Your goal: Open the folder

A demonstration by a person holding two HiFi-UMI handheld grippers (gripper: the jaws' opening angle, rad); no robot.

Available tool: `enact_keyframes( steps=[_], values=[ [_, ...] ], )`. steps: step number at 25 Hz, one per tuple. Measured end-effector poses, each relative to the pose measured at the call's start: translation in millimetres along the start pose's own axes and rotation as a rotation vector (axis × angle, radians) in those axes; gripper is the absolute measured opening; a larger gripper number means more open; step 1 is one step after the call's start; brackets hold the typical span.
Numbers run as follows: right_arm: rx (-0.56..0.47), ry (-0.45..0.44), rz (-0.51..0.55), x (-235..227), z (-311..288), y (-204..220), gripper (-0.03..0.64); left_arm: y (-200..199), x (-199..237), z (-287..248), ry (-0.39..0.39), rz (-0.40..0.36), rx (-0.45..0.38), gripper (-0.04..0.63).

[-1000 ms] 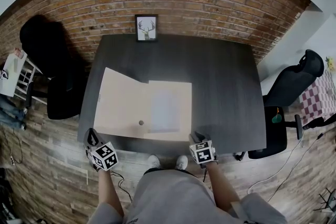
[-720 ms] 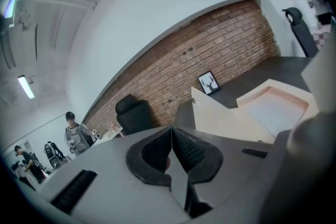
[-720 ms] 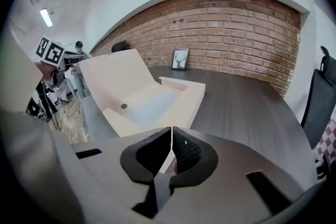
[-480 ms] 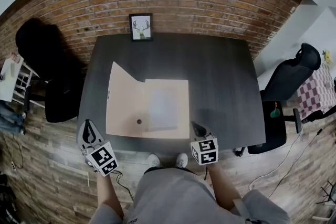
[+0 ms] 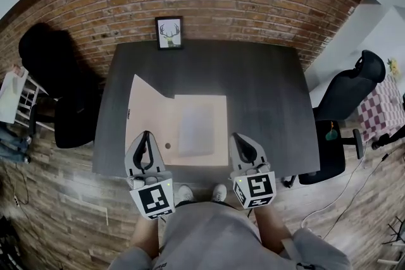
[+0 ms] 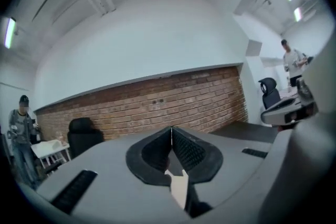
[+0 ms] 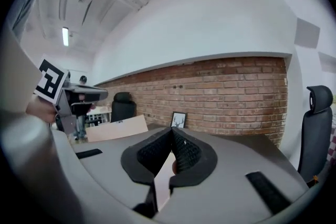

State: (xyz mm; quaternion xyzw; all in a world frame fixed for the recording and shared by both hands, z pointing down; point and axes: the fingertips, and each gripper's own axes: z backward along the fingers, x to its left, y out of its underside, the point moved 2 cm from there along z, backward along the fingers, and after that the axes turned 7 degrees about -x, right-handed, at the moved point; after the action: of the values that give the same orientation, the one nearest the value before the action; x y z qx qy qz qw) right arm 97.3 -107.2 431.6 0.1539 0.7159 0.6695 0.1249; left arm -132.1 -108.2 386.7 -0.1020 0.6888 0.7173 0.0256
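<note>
Left tongs [image 5: 146, 135], right tongs [image 5: 238, 137] shut — above table [image 5: 266, 104] near edge, folder [image 5: 155, 123] open.

The left gripper [image 5: 146, 136] and right gripper [image 5: 238, 137] point level, side by side, both with fingers [image 6: 186, 152] pressed together.

No word, number or brand can be read anywhere. The left gripper [image 5: 146, 135] and the right gripper [image 5: 236, 136] each carry a cube with black-and-white square markers, which are coded block patterns and not letters. The folder [image 5: 152, 129] has a small dark mark at its left edge, too small to make out, and the framed picture [image 5: 169, 33] at the far edge of the worktop [image 5: 266, 104] shows an antlered deer with no legible caption.
</note>
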Motion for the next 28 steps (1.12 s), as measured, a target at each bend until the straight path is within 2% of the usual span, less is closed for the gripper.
enact_keyframes(
  steps=[4, 9, 28],
  values=[
    [-0.083, 0.013, 0.003, 0.9, 6.5, -33.4, 0.0, -13.6, -41.3, -2.1, 0.11, 0.09, -0.03, 0.003],
    [-0.124, 0.026, 0.03, 2.8, 13.9, -55.0, 0.0, -16.1, -76.4, 1.0, 0.208, 0.201, -0.016, 0.003],
    [-0.139, 0.043, 0.015, 2.7, 15.8, -53.2, -0.002, -18.1, -78.1, -0.7, 0.205, 0.195, -0.025, 0.003]
  ],
)
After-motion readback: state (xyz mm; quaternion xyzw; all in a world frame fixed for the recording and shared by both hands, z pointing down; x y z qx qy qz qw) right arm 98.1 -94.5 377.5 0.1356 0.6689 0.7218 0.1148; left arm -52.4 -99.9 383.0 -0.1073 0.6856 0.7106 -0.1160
